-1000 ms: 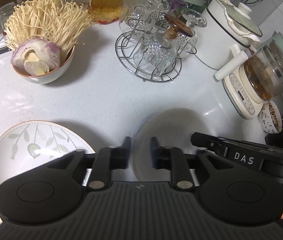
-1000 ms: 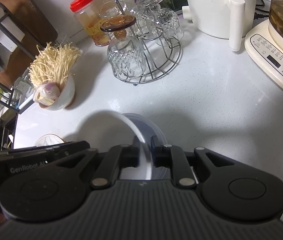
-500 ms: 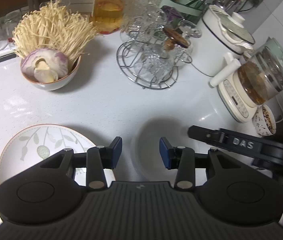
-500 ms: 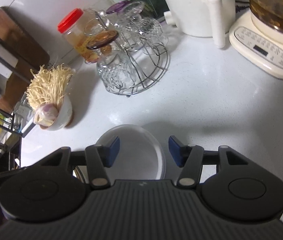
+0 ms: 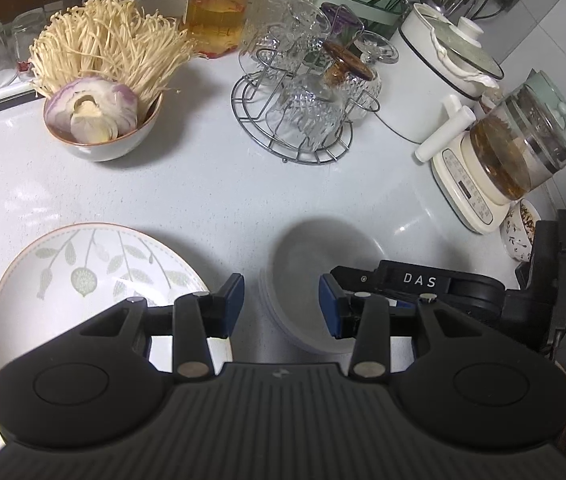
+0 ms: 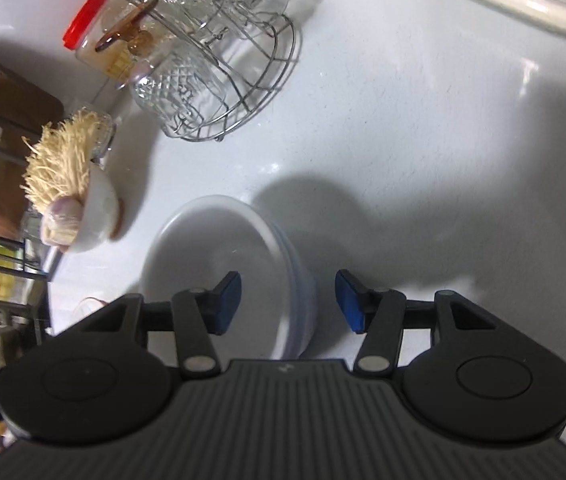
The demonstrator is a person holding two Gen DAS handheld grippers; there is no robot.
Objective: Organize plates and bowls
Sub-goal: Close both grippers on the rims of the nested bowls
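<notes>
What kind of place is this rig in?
Most likely a home kitchen counter: a wire rack of upturned glasses, an electric kettle on its base, and a bowl of enoki mushrooms stand on the white worktop.

"DAS" in white letters on the black body of the right gripper (image 5: 419,280); print on the kettle base (image 5: 471,192) too small to read.

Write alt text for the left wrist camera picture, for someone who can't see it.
An open gripper hangs over a white counter, above a stack of white bowls, with a leaf-patterned plate to its left. Behind stand a bowl of mushrooms, a rack of glasses and a kettle.
</notes>
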